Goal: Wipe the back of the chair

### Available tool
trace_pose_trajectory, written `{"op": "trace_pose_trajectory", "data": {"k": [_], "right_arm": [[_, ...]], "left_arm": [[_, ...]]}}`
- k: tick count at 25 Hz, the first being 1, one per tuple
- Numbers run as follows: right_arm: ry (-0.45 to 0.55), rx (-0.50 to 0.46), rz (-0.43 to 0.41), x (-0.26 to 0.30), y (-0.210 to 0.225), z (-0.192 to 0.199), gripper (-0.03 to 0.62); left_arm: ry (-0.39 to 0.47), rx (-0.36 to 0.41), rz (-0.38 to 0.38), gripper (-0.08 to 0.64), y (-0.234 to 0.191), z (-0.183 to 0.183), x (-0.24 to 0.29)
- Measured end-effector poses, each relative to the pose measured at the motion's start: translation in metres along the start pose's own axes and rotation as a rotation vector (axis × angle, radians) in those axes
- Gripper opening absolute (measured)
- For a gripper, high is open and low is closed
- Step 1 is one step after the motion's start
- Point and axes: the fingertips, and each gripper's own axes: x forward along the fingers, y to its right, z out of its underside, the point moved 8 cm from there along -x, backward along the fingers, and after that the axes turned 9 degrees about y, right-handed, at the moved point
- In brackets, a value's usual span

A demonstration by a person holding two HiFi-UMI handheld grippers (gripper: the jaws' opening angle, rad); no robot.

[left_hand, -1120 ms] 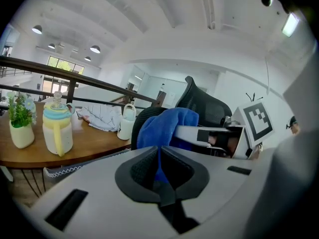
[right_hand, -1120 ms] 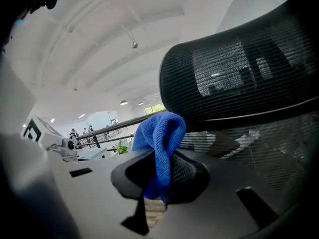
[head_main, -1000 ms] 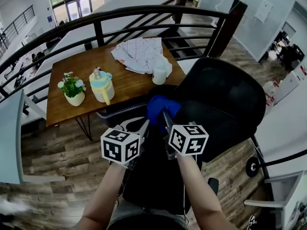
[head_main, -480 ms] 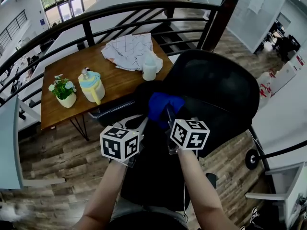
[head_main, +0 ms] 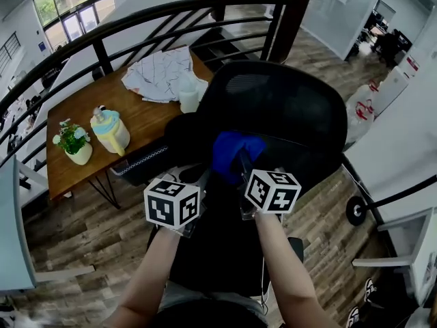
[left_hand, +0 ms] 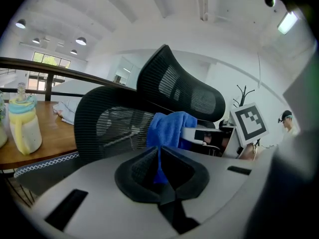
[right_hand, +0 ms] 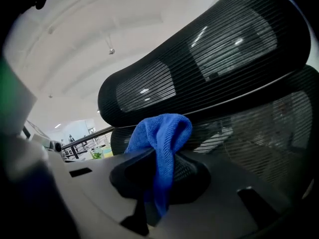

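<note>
Head view: your right gripper (head_main: 242,164) has its jaw tips buried under the blue cloth (head_main: 231,150), so the grip can't be read here; your left gripper (head_main: 205,178) sits just beside it, tips at the cloth's lower edge; the lower part of the chair is hidden under your arms. The chair back (head_main: 287,104) is black mesh, wide and curved, directly in front of you; the cloth is bunched against its near edge. Beyond it is a wooden table (head_main: 140,115); on it a yellow jug (head_main: 109,132) with a pale blue lid, contents not visible; a white pot (head_main: 76,154) holding a small green plant with white flowers; a patterned sheet (head_main: 160,74), its near edge cut off by the chair.

Left gripper view: left gripper (left_hand: 159,156) jaws are closed down to a slit; a thin strip of the blue cloth (left_hand: 168,128) runs into that slit, so you're pinching an edge; how much is caught is hard to tell. The right gripper (left_hand: 192,133) comes in from the right into the same cloth. The chair back (left_hand: 109,118) shows as see-through black mesh; the yellow jug (left_hand: 22,126) sits at the left edge.

Right gripper view: right gripper (right_hand: 159,158) jaws are clamped on the blue cloth (right_hand: 162,133); it folds over and hangs down the front, hiding the tips. The chair back (right_hand: 199,68) fills the upper right, ribbed mesh with light glare; the cloth's top sits at the mesh's lower edge; contact can't be confirmed.
</note>
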Motion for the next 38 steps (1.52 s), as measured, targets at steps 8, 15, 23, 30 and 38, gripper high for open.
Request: {"op": "trace_pose_trajectory", "data": {"k": [8,15,23,30,38], "right_arm": [[0.028,0.032,0.086,-0.028,0.039,-0.006,0.074],[0.062,0.066,0.186,-0.064,0.081,-0.015,0.074],[0.091,0.083,0.284,-0.098,0.121,-0.023,0.074],[0.132,0.141,0.379,-0.13,0.157,-0.027,0.074],[0.172,0.162,0.455,-0.154,0.182,-0.034,0.074]], "left_arm": [[-0.018,0.026,0.093,0.028,0.033,0.006,0.029],[-0.046,0.038,0.17,0.028,0.068,0.012,0.055],[-0.082,0.05,0.248,0.028,0.101,0.023,0.079],[-0.09,0.045,0.325,0.028,0.128,0.031,0.092],[-0.105,0.04,0.324,0.028,0.135,0.039,0.092]]}}
